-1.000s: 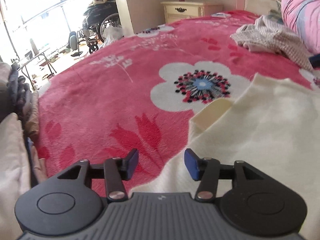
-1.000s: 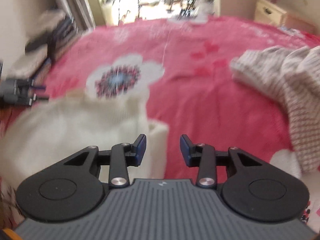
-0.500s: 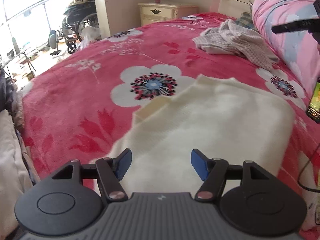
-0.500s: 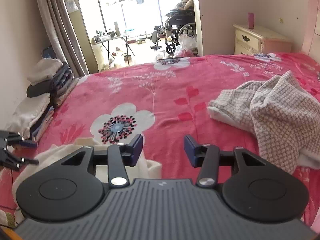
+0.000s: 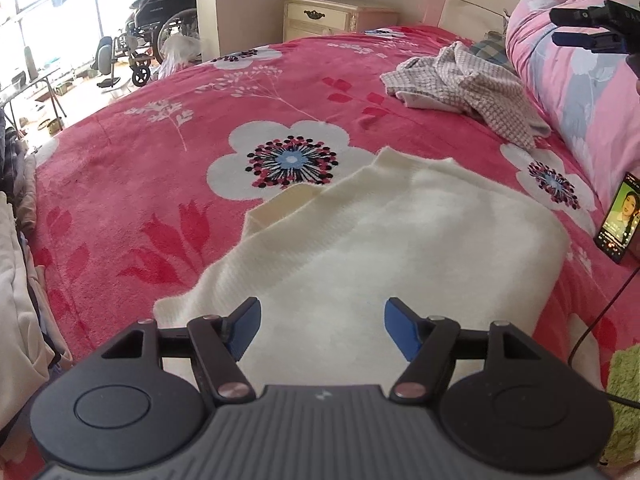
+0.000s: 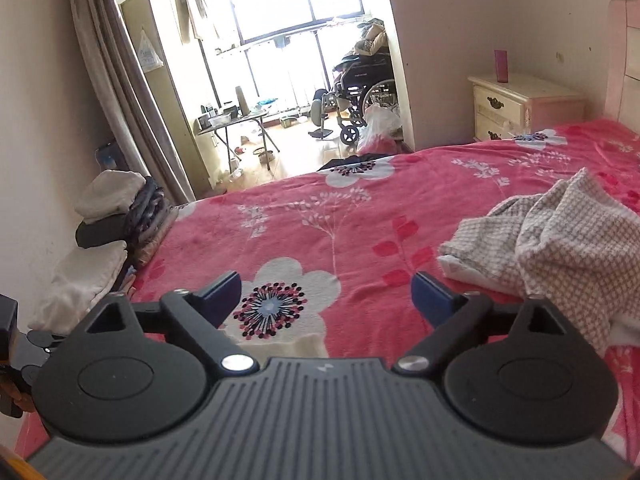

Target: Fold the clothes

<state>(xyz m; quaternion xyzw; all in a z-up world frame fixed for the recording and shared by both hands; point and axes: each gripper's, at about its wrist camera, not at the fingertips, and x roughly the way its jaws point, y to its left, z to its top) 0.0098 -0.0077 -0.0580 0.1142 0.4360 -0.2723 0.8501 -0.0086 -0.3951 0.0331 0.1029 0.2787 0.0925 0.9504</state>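
Left wrist view: my left claw (image 5: 322,322) hangs over the near part of the sweater (image 5: 384,248), fingers spread wide, nothing between them. I judge this stance to be a check position: raised and unloaded, it lets me see the whole garment before I choose an edge to take.

Position of the sweater: it lies on the bed (image 5: 132,184), toward the near side, just beside the large flower print. It touches no other garment; the checked cloth (image 5: 468,88) is well apart, crumpled near the pillow (image 5: 576,80). A phone (image 5: 618,220) with its screen lit stands near the sweater's right side, its cable trailing toward me. My right claw (image 5: 586,28) shows at the upper right, high above the pillow.

Right wrist view: the right claw (image 6: 326,298) is likewise spread and holds nothing. It points across the bed toward the doorway, so the sweater is almost wholly hidden under its body; only a cream sliver shows at the fingers' base. Folded stacks (image 6: 108,216) sit off the bed's left edge, probably where finished items go.

Appearance of the sweater:
- Colour: cream, no pattern.
- Fabric: fine knit, soft and fairly thick by the look of it.
- Lay: spread mostly flat in a compact, rounded shape, with one ribbed band (image 5: 280,210) turned out at the far left edge.
- Folding: I judge it part-folded, with sleeves tucked out of sight, though I cannot confirm how many layers there are.
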